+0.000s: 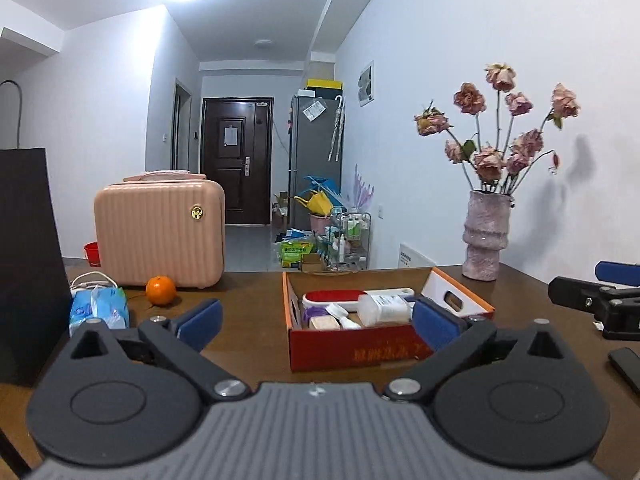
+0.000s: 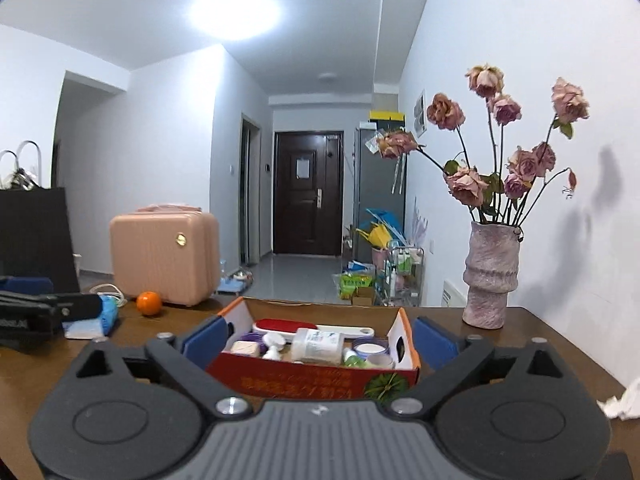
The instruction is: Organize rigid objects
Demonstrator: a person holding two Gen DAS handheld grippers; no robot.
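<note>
Cardboard box (image 2: 316,376), red-sided with orange rim, mid-table, toward the far edge; contents: red-and-white lint brush (image 2: 286,326), white bottle (image 2: 318,344) lying on its side, soap bar (image 2: 246,348), roll of tape (image 2: 374,350), small white items. Left tongs (image 1: 318,320): spread wide, empty, facing the box from the near side. Right tongs (image 2: 320,340): spread wide, empty, framing the box. Loose on the table (image 1: 248,320): orange (image 1: 161,290) and blue tissue pack (image 1: 98,308) toward the left edge, before a pink case (image 1: 160,232); vase of dried roses (image 2: 492,276) at the far right corner. Step, by judgement: between picks, or near finished. Next move calls for choosing a remaining rigid item, a dark flat object (image 1: 624,364) at the right edge perhaps, and closing on it squarely.
</note>
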